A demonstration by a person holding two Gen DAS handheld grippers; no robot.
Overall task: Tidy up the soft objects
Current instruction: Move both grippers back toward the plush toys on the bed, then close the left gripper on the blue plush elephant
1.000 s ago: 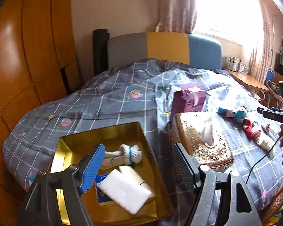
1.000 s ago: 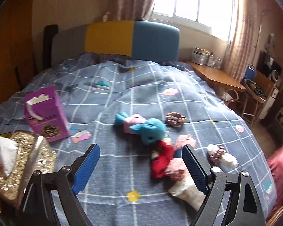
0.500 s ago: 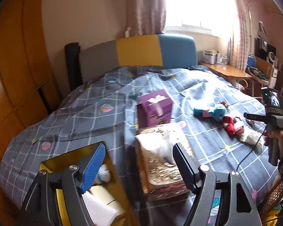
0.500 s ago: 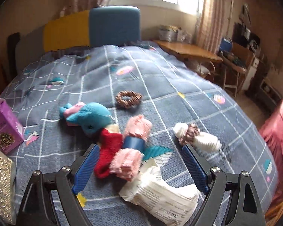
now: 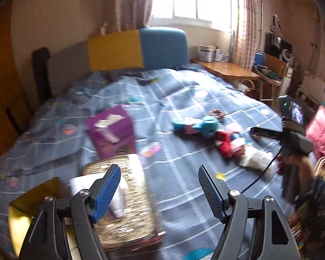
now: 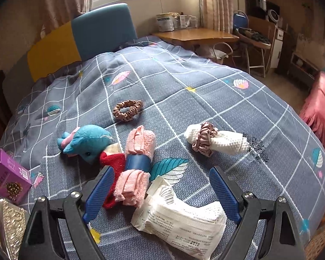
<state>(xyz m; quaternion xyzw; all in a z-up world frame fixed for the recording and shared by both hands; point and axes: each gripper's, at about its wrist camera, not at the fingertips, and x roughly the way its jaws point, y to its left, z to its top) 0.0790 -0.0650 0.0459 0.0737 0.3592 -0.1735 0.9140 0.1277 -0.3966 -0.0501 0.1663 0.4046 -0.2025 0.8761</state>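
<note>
1. At the far left of the right wrist view, a gold sequinned tissue box [image 6: 9, 221] sits at the frame edge on the bed with the grey-blue checked quilt [image 6: 184, 82], with an open purple cardboard box [image 6: 7, 175] just behind it.
2. Further right lies a teal plush toy with a pink bow [image 6: 87, 142], its head touching a red knitted sock [image 6: 112, 164].
3. Behind these, apart from them, a brown fabric scrunchie [image 6: 127, 110] lies flat on the quilt.
4. A pink towel roll bound by a blue band [image 6: 135, 162] lies partly over the red sock, its lower end touching a white plastic-wrapped pack with printed text [image 6: 179, 218].
5. The right hand-held gripper [image 6: 160, 191] hangs above this pile with its blue-padded jaws spread wide; the pink roll's lower end and the white pack show between them, and neither pad presses on anything.
6. To the right, well apart from the pile, a white knitted roll ringed by a mauve scrunchie [image 6: 216, 140] rests on the quilt.
7. In the left wrist view, which is blurred, a yellow tray [image 5: 21, 212] shows at the lower left corner, beside the gold tissue box.
8. The left hand-held gripper [image 5: 160, 191] is also wide apart and holds nothing, its left finger over the tissue box and its right over bare quilt.
9. At the right edge of that view a hand [image 5: 292, 169] grips the right tool's handle.
</note>
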